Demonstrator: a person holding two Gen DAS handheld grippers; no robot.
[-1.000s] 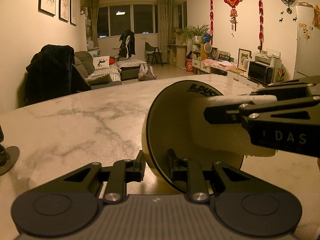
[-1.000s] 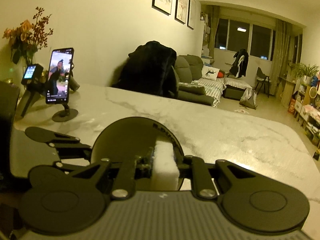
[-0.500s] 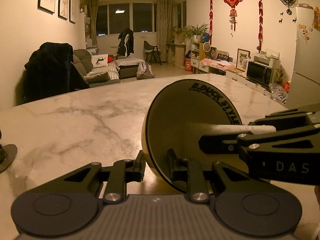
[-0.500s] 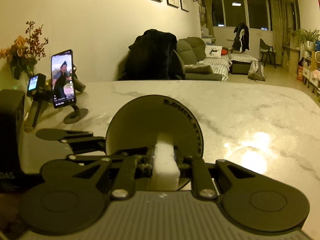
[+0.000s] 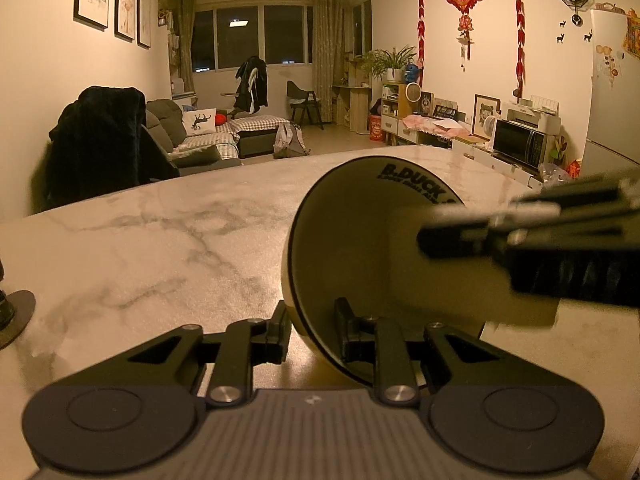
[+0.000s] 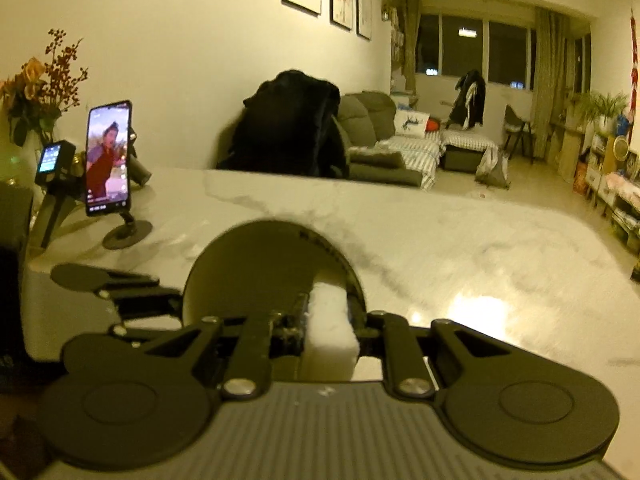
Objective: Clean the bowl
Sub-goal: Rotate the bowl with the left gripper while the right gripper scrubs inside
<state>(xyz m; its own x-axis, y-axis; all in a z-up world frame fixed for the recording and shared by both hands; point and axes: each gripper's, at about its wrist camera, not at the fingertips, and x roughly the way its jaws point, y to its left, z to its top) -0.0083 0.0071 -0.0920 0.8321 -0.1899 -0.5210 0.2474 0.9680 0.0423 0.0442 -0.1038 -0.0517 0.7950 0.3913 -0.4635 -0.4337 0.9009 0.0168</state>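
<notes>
A cream bowl [image 5: 352, 248] with a dark inside and "B.DUCK" lettering stands on its side just above the marble table [image 5: 160, 248]. My left gripper [image 5: 312, 332] is shut on its lower rim, one finger inside and one outside. My right gripper [image 6: 326, 320] is shut on a white sponge [image 6: 330, 328], whose front end reaches into the bowl [image 6: 256, 268]. In the left wrist view the right gripper [image 5: 520, 236] comes in from the right, blurred, across the bowl's mouth. The left gripper's fingers [image 6: 132, 300] show at the bowl's left in the right wrist view.
A phone on a stand [image 6: 108, 156] with a lit screen, a small device on a tripod [image 6: 52, 160] and flowers [image 6: 36, 92] stand at the table's left end. A chair draped with a dark coat [image 6: 292, 128] sits at the far edge.
The right gripper with the sponge dipped lower across the bowl's mouth, then rose again, and is now motion-blurred. The bowl stays held in the left gripper.
</notes>
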